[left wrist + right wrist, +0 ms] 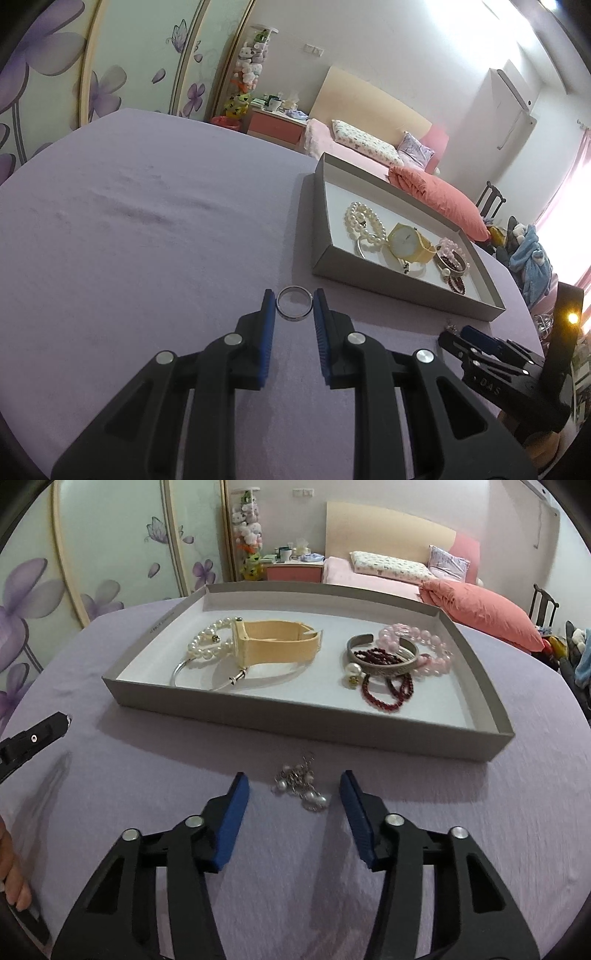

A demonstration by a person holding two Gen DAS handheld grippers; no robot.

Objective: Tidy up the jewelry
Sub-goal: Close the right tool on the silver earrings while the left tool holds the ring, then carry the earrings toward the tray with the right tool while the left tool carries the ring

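Surface: lilac cloth (480, 830) covers our table, bedroom behind.
Tray (303, 734): we gather bracelets and a watch (277, 642) here, so loose pieces belong inside.
Left gripper (294, 301): clenched on a silver ring (294, 302), pads pinching its sides.
Right gripper (294, 790): parted, straddling a pearl earring cluster (301, 788) just before the tray, untouched.

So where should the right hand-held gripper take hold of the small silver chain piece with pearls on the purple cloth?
Grip the tangled middle of the silver chain piece with pearls, coming from above. It lies flat and loose on the purple cloth, so its bunched centre gives the pads most to close on.
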